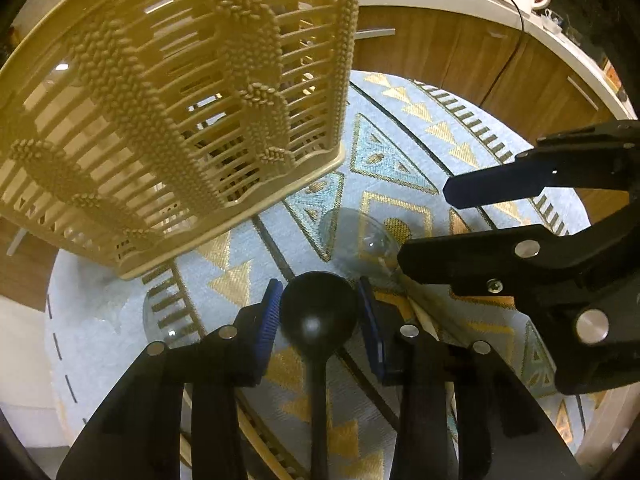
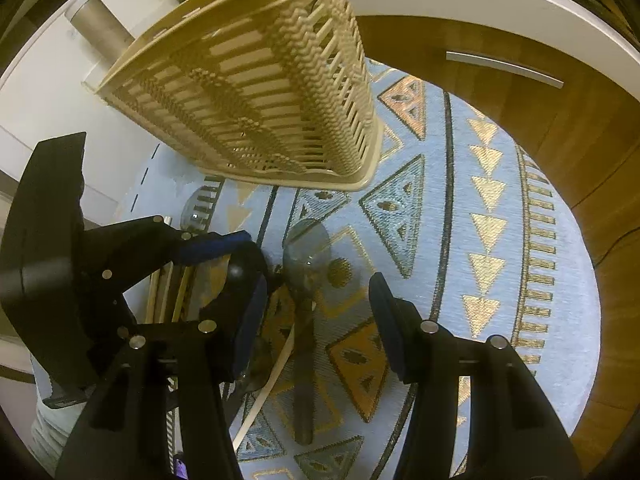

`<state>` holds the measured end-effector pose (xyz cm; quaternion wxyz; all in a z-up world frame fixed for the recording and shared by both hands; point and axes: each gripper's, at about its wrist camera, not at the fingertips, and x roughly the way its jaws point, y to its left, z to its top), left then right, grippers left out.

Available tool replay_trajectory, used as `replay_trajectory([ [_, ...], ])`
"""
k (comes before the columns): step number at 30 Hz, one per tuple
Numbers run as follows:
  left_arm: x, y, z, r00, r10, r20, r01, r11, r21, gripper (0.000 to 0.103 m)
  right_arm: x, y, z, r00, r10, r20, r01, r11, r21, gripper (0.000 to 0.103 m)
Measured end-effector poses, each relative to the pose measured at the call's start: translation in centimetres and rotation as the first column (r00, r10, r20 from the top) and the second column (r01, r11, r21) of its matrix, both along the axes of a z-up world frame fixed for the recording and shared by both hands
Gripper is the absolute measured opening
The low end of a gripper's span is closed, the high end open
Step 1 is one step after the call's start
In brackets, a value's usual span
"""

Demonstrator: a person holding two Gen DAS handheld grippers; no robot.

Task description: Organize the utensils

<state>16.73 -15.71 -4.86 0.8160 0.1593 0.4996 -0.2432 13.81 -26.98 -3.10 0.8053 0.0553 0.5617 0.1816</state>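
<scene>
Left gripper (image 1: pixel 318 316): jaws parted around the black ladle's (image 1: pixel 318 320) bowl, blue pads just beside it, contact unclear
Right gripper (image 2: pixel 318 312): released, jaws wide over a clear spoon (image 2: pixel 306 256)
Basket (image 1: pixel 168 92): beige slatted utensil holder, far left on the patterned blue mat (image 2: pixel 448 208)
Chopsticks (image 2: pixel 160 296): left, near ladle

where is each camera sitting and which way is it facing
Left wrist: sits on the left tool, looking steeply down along its fingers at the black ladle bowl between them on the patterned mat; the right tool enters from the right.
Right wrist: sits on the right tool, looking down at a clear spoon; the left tool shows at left around the ladle.
Shared: the beige basket, mat, ladle, clear spoon.
</scene>
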Motion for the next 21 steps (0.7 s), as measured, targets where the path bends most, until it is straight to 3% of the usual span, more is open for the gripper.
replay_trajectory([
  [4, -0.1, 1.9, 0.4, 0.999, 0.046, 0.007, -0.045, 0.998, -0.032, 0.036, 0.4, 0.3, -0.6, 1.0, 0.0, -0.017, 0.0, 1.0, 0.002, 0.05],
  [11, 1.4, 6.6, 3.1, 0.989, 0.149, 0.005, -0.146, 0.971, -0.191, 0.035, 1.4, 2.4, -2.1, 0.998, 0.028, -0.06, -0.03, 0.999, -0.022, 0.04],
  [17, 2.3, 8.5, 4.7, 0.985, 0.172, 0.018, -0.162, 0.955, -0.249, 0.035, 1.8, 4.8, -2.5, 0.998, 0.046, -0.049, -0.051, 0.992, -0.114, 0.037],
  [21, 0.9, 8.9, 5.0, 0.987, 0.16, 0.023, -0.149, 0.955, -0.256, 0.035, 2.1, 6.8, -2.5, 0.997, 0.065, -0.05, -0.074, 0.975, -0.207, 0.037],
])
